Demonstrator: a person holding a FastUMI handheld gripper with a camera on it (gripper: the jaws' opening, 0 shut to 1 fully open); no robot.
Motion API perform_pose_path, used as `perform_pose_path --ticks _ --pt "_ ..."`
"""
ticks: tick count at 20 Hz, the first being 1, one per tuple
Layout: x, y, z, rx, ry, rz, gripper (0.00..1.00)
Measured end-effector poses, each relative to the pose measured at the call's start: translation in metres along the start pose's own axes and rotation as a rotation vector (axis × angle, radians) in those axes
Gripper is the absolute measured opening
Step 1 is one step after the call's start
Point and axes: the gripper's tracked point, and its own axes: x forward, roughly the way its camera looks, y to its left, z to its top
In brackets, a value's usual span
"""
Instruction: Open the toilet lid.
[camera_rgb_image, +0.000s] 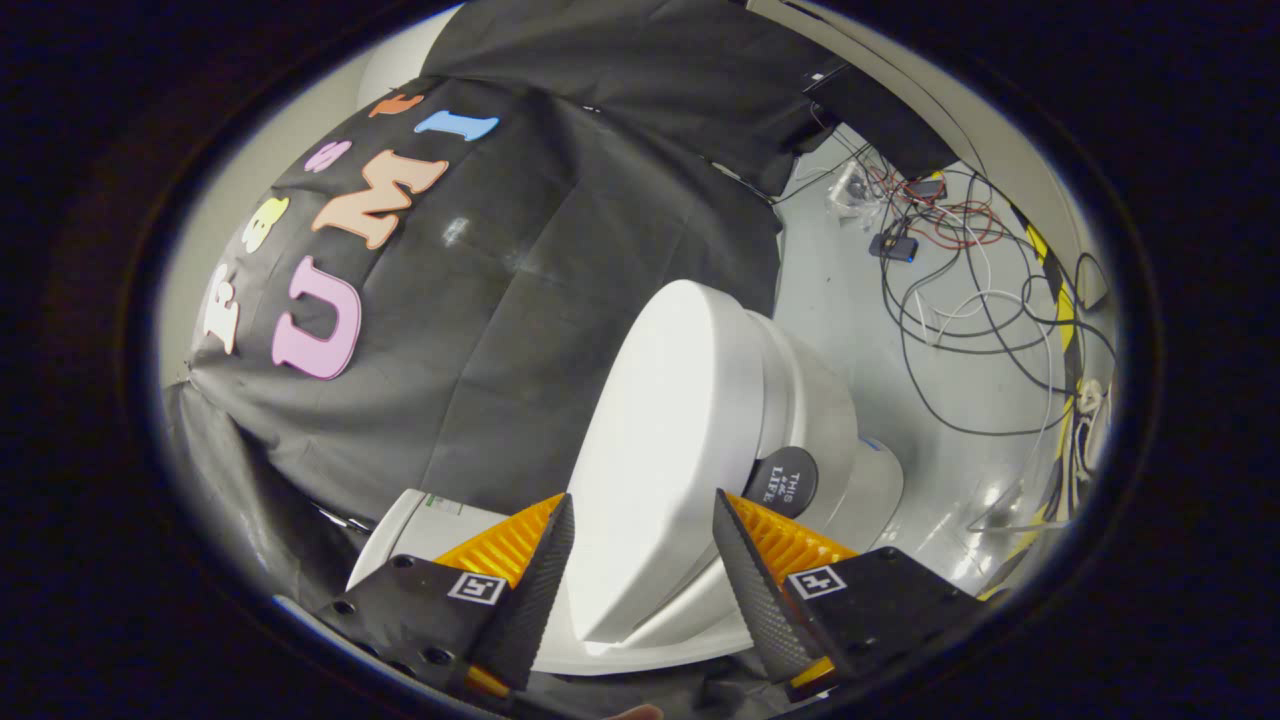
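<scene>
Hand-held gripper (640, 560) released, fingers spread either side of the raised toilet lid (670, 440), toilet bowl (810, 400) just beyond.

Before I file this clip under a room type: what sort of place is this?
Probably a staged test booth, not a real bathroom. A white toilet with its lid between the open gripper fingers stands against a black cloth wall, and loose cables sprawl over the grey floor.
</scene>
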Motion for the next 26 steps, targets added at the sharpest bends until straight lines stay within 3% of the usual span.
perform_pose_path --ticks 5,18,21,23,25,26 --pt "-0.008 -0.023 0.012 0.031 -0.039 -0.059 0.79" --pt "-0.002 -0.053 0.014 0.155 -0.024 -0.109 0.79" --pt "0.005 -0.057 0.012 0.212 0.0 -0.11 0.57" --pt "0.01 -0.061 0.012 0.225 0.005 -0.135 0.57" --pt "0.007 -0.071 0.009 0.246 0.026 -0.174 0.32" --pt "0.011 -0.072 0.008 0.272 0.025 -0.172 0.25"
